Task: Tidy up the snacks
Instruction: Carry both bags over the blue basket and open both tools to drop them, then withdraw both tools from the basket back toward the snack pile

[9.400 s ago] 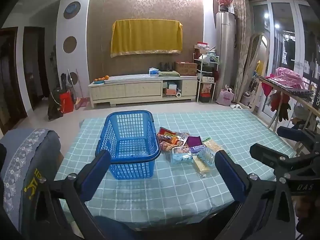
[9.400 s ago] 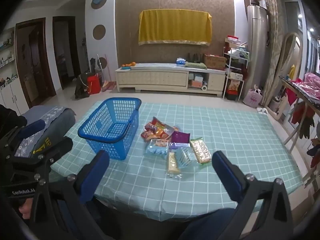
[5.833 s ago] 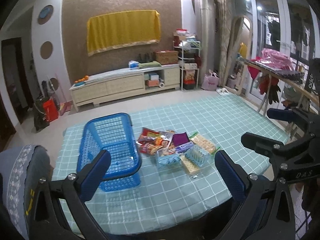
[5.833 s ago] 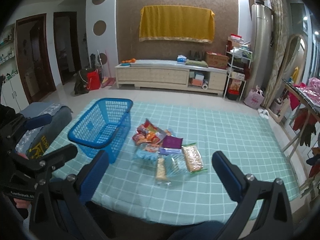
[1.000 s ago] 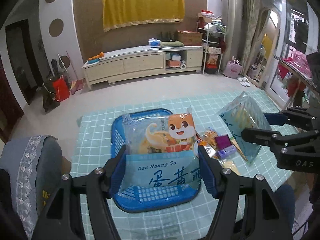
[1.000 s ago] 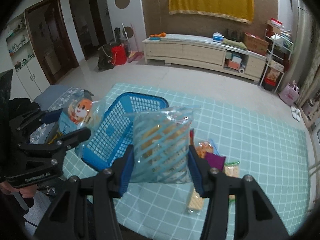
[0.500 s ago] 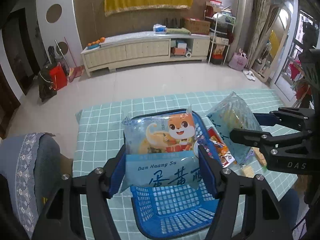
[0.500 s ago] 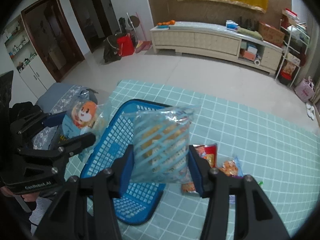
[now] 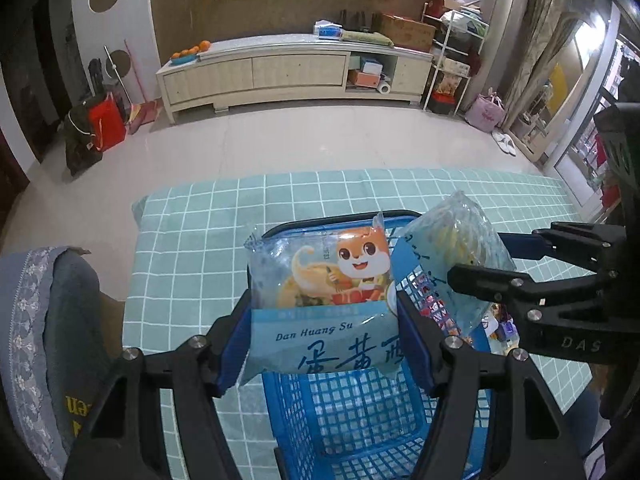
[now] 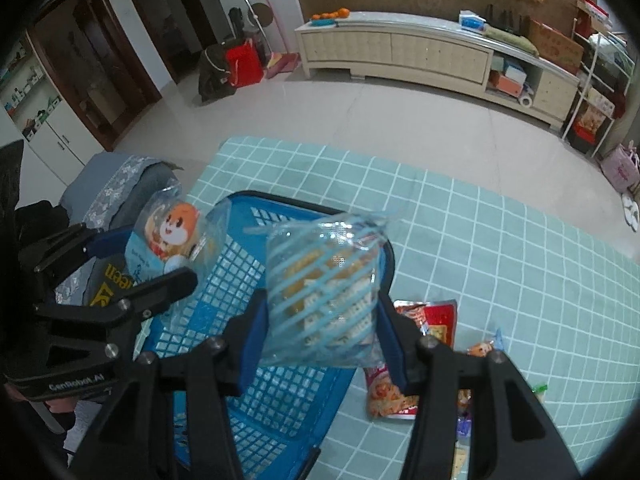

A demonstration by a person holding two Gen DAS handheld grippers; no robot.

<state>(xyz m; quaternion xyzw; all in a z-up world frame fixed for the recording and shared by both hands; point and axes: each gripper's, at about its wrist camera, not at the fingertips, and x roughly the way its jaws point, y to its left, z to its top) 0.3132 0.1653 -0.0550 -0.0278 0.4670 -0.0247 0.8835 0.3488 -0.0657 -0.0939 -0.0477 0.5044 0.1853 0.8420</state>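
Observation:
My left gripper is shut on a light blue squirrel snack pack and holds it above the blue basket. My right gripper is shut on a clear blue-striped biscuit bag, also over the basket. Each held pack shows in the other view: the striped bag to my left gripper's right, the squirrel pack at the basket's left. Several loose snack packs lie on the tablecloth right of the basket.
The table has a teal checked cloth. A grey chair back with lace trim stands at the table's left edge. Beyond the table are a tiled floor and a long cream cabinet.
Both grippers, each holding its pack, have moved forward and down over the basket. The loose snacks have shifted right and lower in view.

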